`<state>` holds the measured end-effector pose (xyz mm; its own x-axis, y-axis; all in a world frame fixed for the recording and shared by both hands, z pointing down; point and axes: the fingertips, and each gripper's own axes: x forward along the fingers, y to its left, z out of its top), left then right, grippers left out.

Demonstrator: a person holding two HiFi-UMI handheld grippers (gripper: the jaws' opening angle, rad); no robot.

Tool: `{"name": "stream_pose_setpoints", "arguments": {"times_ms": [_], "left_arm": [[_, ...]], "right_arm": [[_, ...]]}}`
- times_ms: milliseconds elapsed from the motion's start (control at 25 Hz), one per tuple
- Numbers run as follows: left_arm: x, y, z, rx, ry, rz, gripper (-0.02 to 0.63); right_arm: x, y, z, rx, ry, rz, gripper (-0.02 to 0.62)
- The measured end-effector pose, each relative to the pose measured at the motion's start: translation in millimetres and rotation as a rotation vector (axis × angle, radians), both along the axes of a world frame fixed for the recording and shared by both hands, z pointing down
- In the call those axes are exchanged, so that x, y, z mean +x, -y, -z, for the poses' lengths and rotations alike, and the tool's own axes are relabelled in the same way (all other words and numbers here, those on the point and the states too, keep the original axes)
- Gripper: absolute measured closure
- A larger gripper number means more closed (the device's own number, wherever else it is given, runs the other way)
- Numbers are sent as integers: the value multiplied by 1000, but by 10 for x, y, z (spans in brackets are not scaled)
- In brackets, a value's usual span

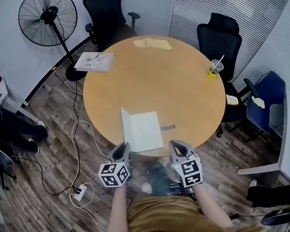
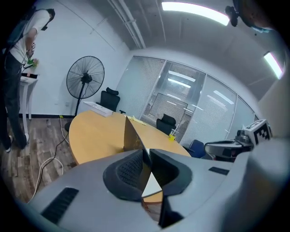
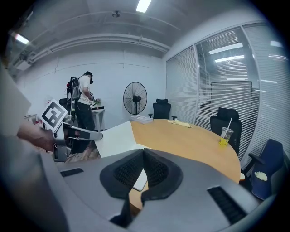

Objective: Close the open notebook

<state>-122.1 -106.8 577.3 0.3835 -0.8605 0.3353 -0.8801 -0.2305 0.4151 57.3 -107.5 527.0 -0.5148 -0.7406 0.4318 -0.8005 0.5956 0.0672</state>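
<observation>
While the notebook point(image 1: 141, 135) lies at the near edge of the round table point(image 1: 182, 78), just ahead of both grippers, its left cover point(image 1: 124, 126) stands almost upright on the spine. The right-hand pages point(image 1: 149, 127) lie flat, white side up. Book reads as half shut.

Left gripper point(image 2: 146, 153): jaws a narrow slit apart, with the near edge of the cover inside the slit. Pads do not look to be pressing it, so I read this as a loose guide, not a pinch. It sits at the book's left near corner, slit in line with the upright cover.

Right gripper point(image 3: 143, 153): jaws together, nothing between them. It hovers off the table edge by the book's right near corner and, as far as I can tell, is not touching it.

Step in hand (judgement): swinging the cover over, at about the vertical. Not yet closed.

Next move calls for carrying or nudging the cover past upright toward the right, so it drops onto the pages. The slack jaws could push on its left face. Right gripper could steady the flat half to stop the book sliding on the smooth top. Risk: released short of vertical, the cover falls back open to the left.
</observation>
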Motion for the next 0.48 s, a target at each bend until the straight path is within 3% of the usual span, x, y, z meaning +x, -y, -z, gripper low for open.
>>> {"name": "stream_pose_setpoints", "arguments": {"times_ms": [120,280,480], "left_arm": [[28,17,-4,15,22,-3,540],[34,26,-61,23,130,0,537],[190,51,-33,30,129,-49,534]], "right_arm": [[10,5,-12,0,-4,2,584],[36,14,-29,-2,0,-8,583],[96,22,-42,-5,2,-17,583]]}}
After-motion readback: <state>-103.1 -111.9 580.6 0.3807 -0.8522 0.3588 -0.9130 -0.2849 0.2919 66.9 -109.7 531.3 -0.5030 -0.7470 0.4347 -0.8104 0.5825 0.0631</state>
